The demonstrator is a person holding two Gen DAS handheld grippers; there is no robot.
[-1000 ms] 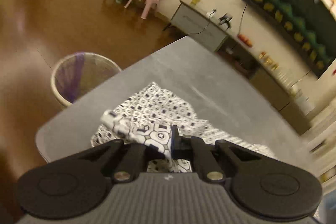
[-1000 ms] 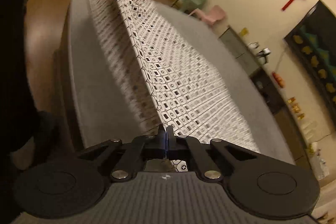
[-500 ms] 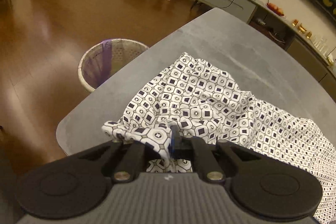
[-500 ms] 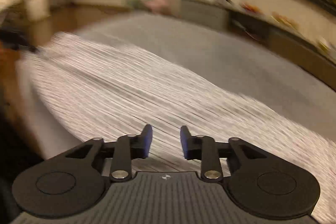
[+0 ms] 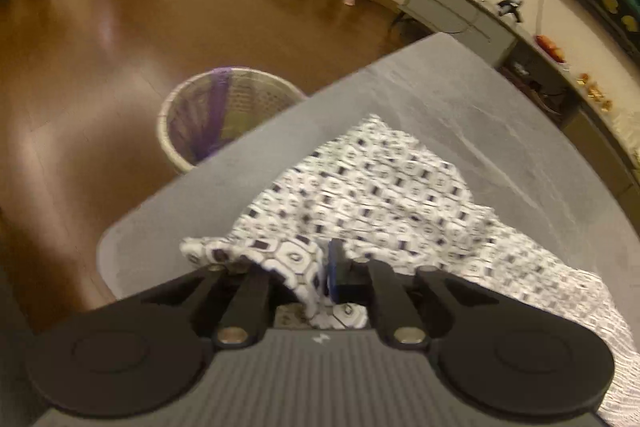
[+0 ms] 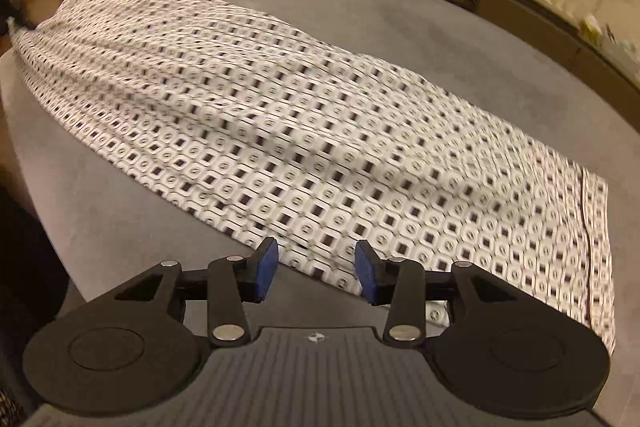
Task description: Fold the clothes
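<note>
White, black-square-patterned fabric garment (image 6: 304,131) now lies spread across grey table (image 6: 400,19), mid-frame. Right gripper (image 6: 316,263), clamped on hem a second ago, now stands open, empty, at near edge. Left gripper (image 5: 326,277) still pinches bunched end. Judgement: layout finished; regrasp for fold next.

Your right tongs (image 6: 316,265) stand open just above the patterned garment (image 6: 304,131), which lies spread across the grey tabletop (image 6: 460,39).
</note>
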